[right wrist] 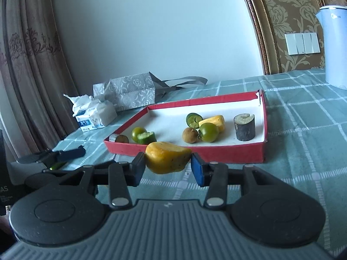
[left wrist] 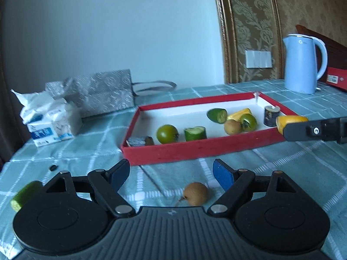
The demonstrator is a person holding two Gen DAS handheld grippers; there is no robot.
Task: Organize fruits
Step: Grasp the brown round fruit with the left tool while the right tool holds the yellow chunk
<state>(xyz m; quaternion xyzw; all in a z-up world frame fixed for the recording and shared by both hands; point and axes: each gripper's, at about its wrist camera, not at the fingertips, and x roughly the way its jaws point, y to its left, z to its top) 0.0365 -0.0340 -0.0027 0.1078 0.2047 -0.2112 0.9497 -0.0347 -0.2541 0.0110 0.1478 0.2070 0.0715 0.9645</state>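
Note:
A red tray (left wrist: 195, 149) (right wrist: 216, 151) with a white floor holds several fruit pieces, among them a green tomato (left wrist: 167, 133) and a dark cut stub (right wrist: 244, 127). My right gripper (right wrist: 168, 165) is shut on a yellow fruit piece (right wrist: 167, 159) just in front of the tray's near wall; the same piece (left wrist: 290, 122) shows at the tray's right end in the left wrist view. My left gripper (left wrist: 171, 176) stands open above the cloth. A small brown round fruit (left wrist: 195, 193) lies between its fingers, untouched. A cut green piece (left wrist: 23, 196) lies to its left.
A pale blue kettle (left wrist: 303, 64) stands at the back right on the checked tablecloth (left wrist: 292, 169). A tissue pack (left wrist: 47, 119) and a silver gift bag (left wrist: 104, 93) sit at the back left. A curtain (right wrist: 28, 65) hangs at the left.

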